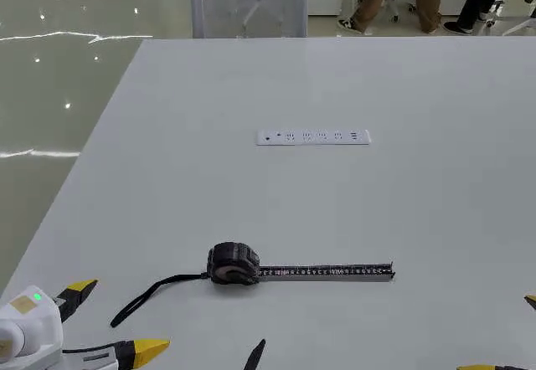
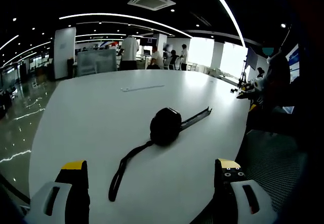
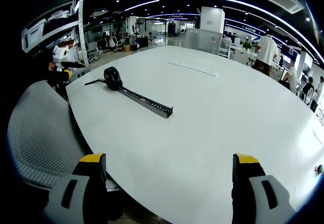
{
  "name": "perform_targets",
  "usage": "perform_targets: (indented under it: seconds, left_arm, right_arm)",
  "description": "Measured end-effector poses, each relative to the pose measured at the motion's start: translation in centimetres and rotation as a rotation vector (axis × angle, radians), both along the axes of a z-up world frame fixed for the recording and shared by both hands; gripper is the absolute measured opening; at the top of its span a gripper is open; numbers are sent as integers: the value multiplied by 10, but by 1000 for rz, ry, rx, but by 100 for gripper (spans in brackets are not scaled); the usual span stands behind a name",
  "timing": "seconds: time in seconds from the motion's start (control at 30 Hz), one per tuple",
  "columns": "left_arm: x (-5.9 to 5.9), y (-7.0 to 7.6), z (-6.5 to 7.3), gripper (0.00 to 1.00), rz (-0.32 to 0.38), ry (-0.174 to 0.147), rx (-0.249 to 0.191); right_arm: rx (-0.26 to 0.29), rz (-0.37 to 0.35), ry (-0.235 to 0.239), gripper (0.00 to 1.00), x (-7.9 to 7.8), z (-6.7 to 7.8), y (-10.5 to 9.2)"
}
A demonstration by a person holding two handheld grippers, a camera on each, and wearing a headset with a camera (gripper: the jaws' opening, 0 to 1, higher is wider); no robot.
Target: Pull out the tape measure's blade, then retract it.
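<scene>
Tape measure near tabletop's front edge, blade out: case looks hard, slick, pinch its flat sides; your left hand-held gripper and right hand-held gripper gape wide, empty.

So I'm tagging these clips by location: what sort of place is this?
Most likely an open-plan office. There is a large white table with a power strip on it, long ceiling light strips and an air vent overhead, and people standing in the background.

Tape measure lies before power strip on table.
</scene>
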State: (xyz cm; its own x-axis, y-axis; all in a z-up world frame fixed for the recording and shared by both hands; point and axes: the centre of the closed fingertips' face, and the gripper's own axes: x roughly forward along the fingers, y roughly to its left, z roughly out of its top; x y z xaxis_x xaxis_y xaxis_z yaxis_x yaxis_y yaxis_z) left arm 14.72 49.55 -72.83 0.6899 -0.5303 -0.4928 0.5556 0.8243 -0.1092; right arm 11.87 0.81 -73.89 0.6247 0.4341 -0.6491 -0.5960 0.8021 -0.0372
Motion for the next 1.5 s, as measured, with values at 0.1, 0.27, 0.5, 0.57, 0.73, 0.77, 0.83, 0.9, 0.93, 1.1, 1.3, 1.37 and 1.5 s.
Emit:
perform_targets:
  seconds: [0.1, 0.27, 0.5, 0.57, 0.73, 0.77, 0.83, 0.9, 0.93, 1.1, 1.3, 1.37, 1.5]
  left_arm:
    - [0, 1, -1, 100, -5, 6, 7]
    - [2, 5, -4, 100, 4, 19, 17]
    - [2, 6, -5, 100, 2, 22, 23]
    - [2, 6, -5, 100, 3, 21, 23]
    - [5, 8, -4, 100, 13, 15, 20]
    - [6, 8, -5, 100, 15, 15, 23]
    - [6, 7, -4, 100, 18, 14, 23]
    - [7, 6, -3, 100, 18, 9, 21]
    - [8, 5, -3, 100, 17, 8, 21]
    - [7, -2, -3, 100, -1, 10, 23]
    - [9, -12, -4, 100, 23, 40, 24]
    - [14, -17, -2, 100, 25, 35, 30]
    - [23, -36, 6, 100, 35, 38, 9]
  right_arm:
    - [-9, 13, -2, 100, 0, 0, -1]
    - [-15, 24, -6, 100, 0, 2, -1]
    - [-19, 44, -9, 100, 0, 3, 3]
    - [-16, 47, -3, 100, -1, 3, 4]
    - [-27, 74, 9, 100, -4, 2, 7]
    - [-25, 79, 9, 100, -3, 2, 7]
    - [-31, 80, 5, 100, -3, 2, 6]
    - [-31, 78, 2, 100, -2, 3, 7]
    - [-33, 80, 0, 100, -2, 3, 7]
    - [-44, 81, -8, 100, 0, 7, 3]
    - [-74, 121, 2, 98, 4, 12, 4]
    - [-96, 150, 6, 100, 9, 12, 4]
    - [-121, 200, 10, 100, 20, 19, 10]
